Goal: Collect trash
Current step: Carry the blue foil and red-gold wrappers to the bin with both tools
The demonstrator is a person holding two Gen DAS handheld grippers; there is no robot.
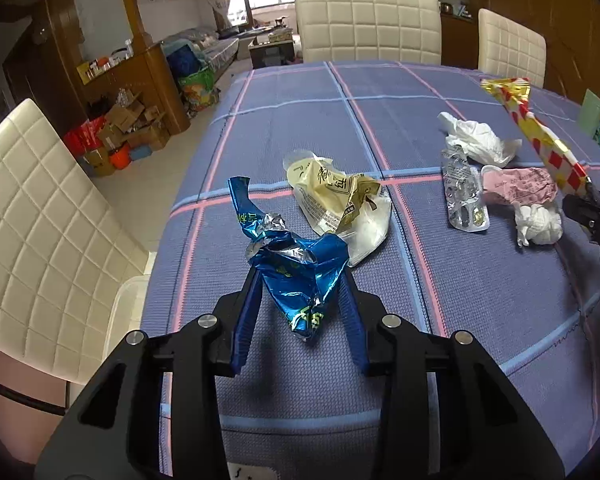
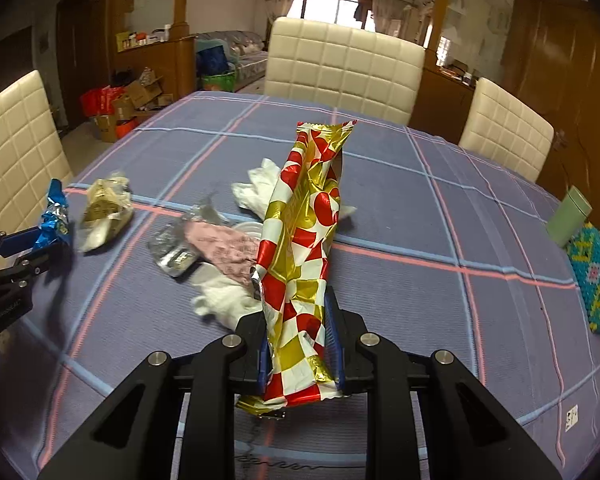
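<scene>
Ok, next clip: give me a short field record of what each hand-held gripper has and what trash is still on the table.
left hand-held gripper: shut on blue foil wrapper
right hand-held gripper: shut on red and gold wrapper, lifted
left on tablecloth: yellow packet, blister pack, pink paper, white tissues
bin: not in view

Cream quilted chairs (image 1: 368, 22) ring the table (bright window (image 2: 332, 10) behind).

The beaded box (image 2: 596, 276) is cut off at the right edge.
</scene>
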